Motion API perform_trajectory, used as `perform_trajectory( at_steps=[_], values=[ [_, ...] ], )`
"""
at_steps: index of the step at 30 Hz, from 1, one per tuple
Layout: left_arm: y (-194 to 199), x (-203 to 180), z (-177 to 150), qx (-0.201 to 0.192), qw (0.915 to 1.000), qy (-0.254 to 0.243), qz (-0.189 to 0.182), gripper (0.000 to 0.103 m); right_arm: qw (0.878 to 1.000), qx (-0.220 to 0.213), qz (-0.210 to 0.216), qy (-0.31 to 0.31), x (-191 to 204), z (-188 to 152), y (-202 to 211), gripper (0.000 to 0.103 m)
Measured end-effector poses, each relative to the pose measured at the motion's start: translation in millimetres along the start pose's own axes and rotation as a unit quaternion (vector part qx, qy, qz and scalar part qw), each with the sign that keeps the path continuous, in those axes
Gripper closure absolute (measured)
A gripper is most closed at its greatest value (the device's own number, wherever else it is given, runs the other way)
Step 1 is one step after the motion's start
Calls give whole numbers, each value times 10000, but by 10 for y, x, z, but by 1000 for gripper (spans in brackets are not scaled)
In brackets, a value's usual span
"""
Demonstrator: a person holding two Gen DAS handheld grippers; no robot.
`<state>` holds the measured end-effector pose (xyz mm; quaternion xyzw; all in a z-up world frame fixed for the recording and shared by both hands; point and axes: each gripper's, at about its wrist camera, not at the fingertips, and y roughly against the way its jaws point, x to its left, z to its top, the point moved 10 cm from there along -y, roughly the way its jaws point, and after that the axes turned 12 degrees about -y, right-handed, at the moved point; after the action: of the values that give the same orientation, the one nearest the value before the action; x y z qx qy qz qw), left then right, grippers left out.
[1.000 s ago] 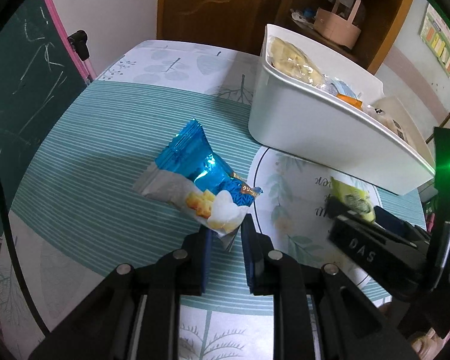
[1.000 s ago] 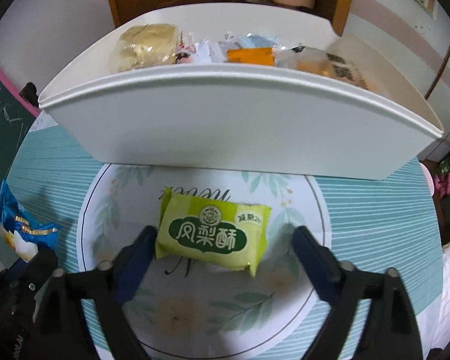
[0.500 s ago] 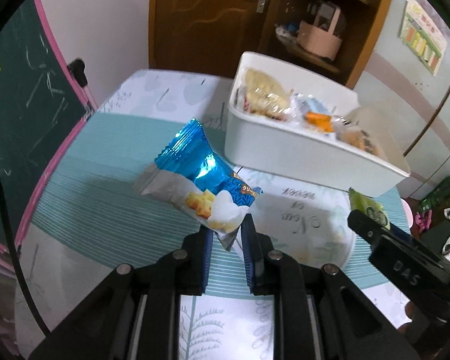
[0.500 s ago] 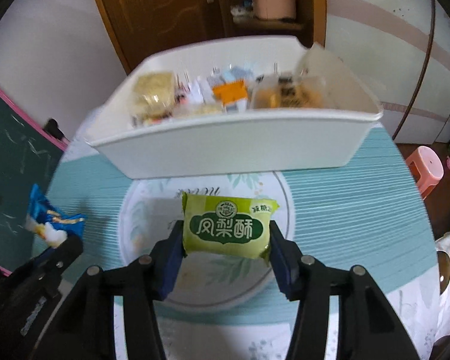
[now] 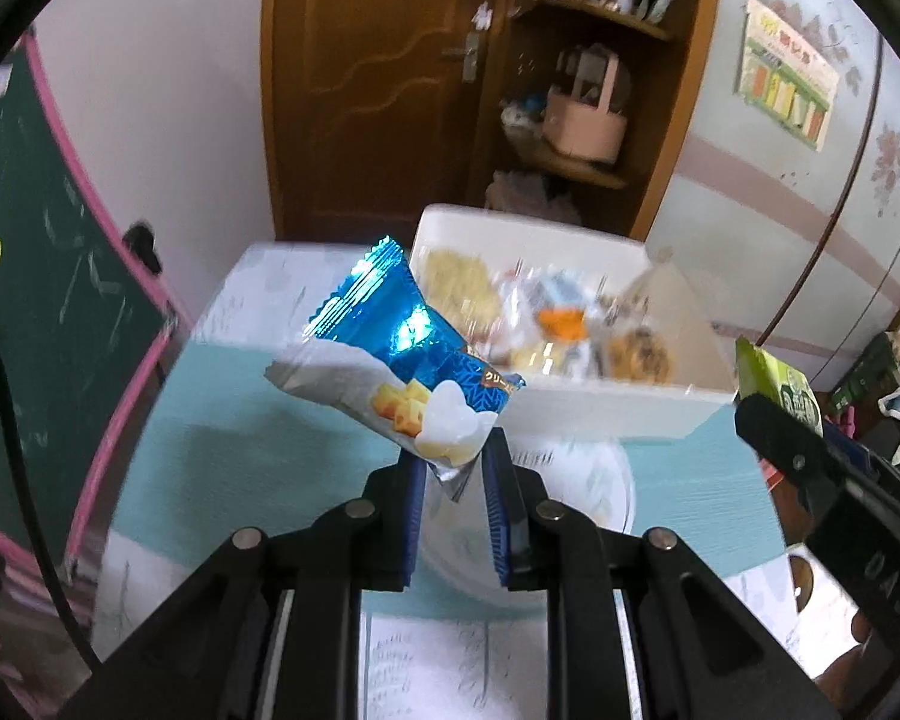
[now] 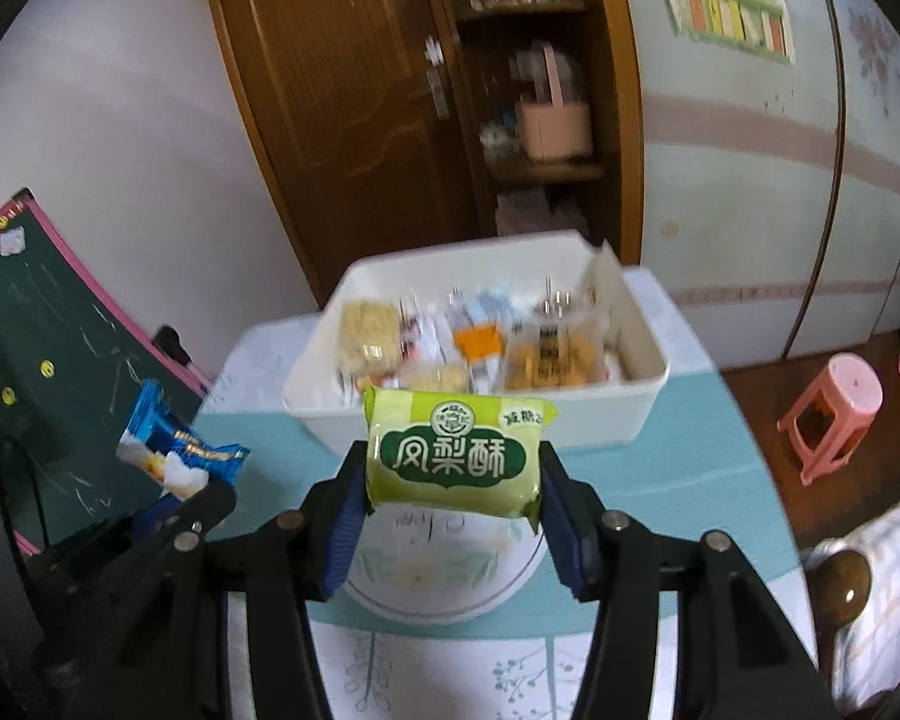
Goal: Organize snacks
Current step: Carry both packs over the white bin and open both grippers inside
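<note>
My left gripper [image 5: 453, 468] is shut on the corner of a blue and white snack bag [image 5: 399, 360] and holds it high above the table. My right gripper [image 6: 453, 480] is shut on a green pineapple-cake packet [image 6: 456, 456], also lifted. The blue bag also shows in the right wrist view [image 6: 174, 450], the green packet in the left wrist view [image 5: 780, 381]. A white bin [image 6: 624, 414] holding several snacks stands on the table beyond both grippers; it also shows in the left wrist view [image 5: 600, 414].
The table has a teal striped cloth [image 6: 678, 480] with a round white floral patch [image 6: 450, 576]. A green chalkboard [image 6: 48, 384] leans at the left. A pink stool [image 6: 834, 414] stands on the floor at the right. A wooden door and shelves are behind.
Both grippers rose well above the table with their packets. The right gripper closed on the green packet and lifted it off the table. The bin now looks farther and lower.
</note>
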<state>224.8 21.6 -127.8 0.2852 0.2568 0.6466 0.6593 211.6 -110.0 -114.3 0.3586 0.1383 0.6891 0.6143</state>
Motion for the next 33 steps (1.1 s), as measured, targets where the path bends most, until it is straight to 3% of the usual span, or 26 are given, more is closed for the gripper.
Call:
perform_trajectory(
  at_steps=[5,13,20,28,29,30,32,33],
  values=[
    [96,-76,617,-309,9987,-391,106,86,9988,-349,-91,337,82,446,105,50],
    [-6,-105,1488,-502,9969,-572,214,86,9948,-809,-143,604,234,1331,117,49],
    [-298,-143,2042,-660,9939,-801,370,86,9954,-544,-390,687,255,1754,-323,49],
    [-846,-188,2179,-453,9952,-824,281,82,9953,-117,-612,741,151,1798,-945,47],
    [-924,-184,2160,-388,9953,-829,303,69,9950,-49,-637,770,139,1767,-1015,46],
    [-1009,-166,2126,-316,9955,-816,361,41,9945,43,-666,807,127,1735,-1092,45],
    [-1144,-60,2077,-194,9945,-751,703,16,9927,263,-798,861,61,1646,-1258,44],
    [-1181,-23,2055,-192,9943,-723,757,8,9920,315,-874,850,24,1608,-1311,44]
  ],
)
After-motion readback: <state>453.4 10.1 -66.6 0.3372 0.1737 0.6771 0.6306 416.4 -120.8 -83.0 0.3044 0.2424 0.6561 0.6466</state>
